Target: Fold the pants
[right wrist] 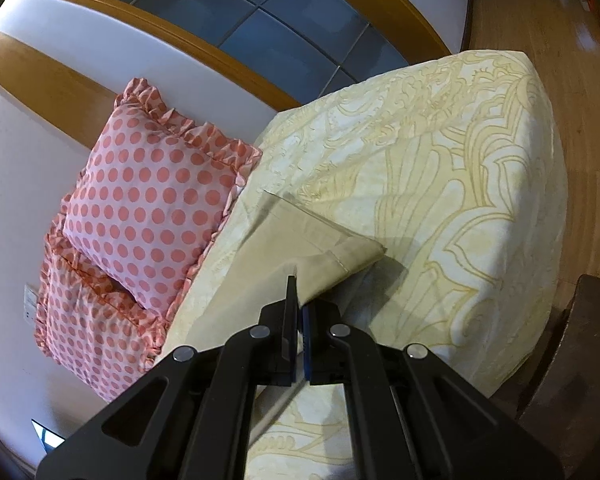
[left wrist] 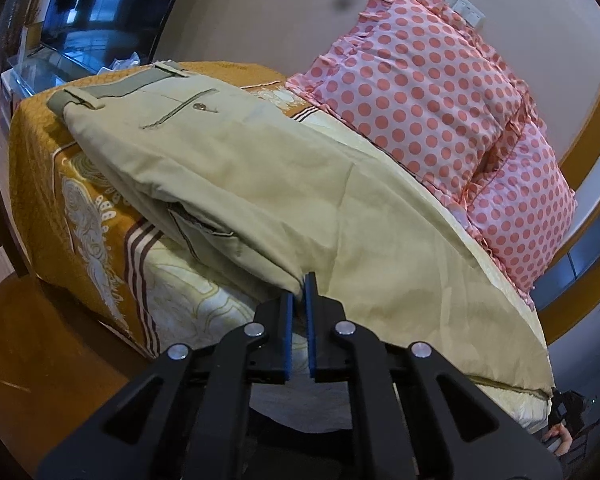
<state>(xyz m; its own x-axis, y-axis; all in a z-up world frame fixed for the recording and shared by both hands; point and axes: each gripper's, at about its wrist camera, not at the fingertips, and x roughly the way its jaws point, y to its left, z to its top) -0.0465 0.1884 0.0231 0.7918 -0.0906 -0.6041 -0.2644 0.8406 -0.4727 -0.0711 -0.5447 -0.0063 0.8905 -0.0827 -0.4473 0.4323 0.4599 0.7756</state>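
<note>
A: Where are the pants (left wrist: 228, 168)?

B: Laid out on the bed (left wrist: 60, 168), khaki, long axis running along its length. The waistband sits at the corner over the orange-patterned end of the cover; the legs stretch toward the cream-patterned end, where the hem (right wrist: 332, 256) lies.

A: And the grippers?

B: The left gripper (left wrist: 299, 292) pinches a fold of fabric at the near side, mid-length, blue pads almost together with cloth between them. The right gripper (right wrist: 299, 296) is clamped on the hem corner, jaws pressed close on it.

A: Anything crowding them?

B: Two pink polka-dot pillows (left wrist: 440, 92) stacked along the far side of the bed against the wall, just beside the legs, ruffles touching the cover. A dark television (left wrist: 100, 8) stands beyond the waistband end.

A: Anything unclear?

B: The grippers' bodies hide the near edge of the bed, and the underside layers of the pants cannot be made out.
</note>
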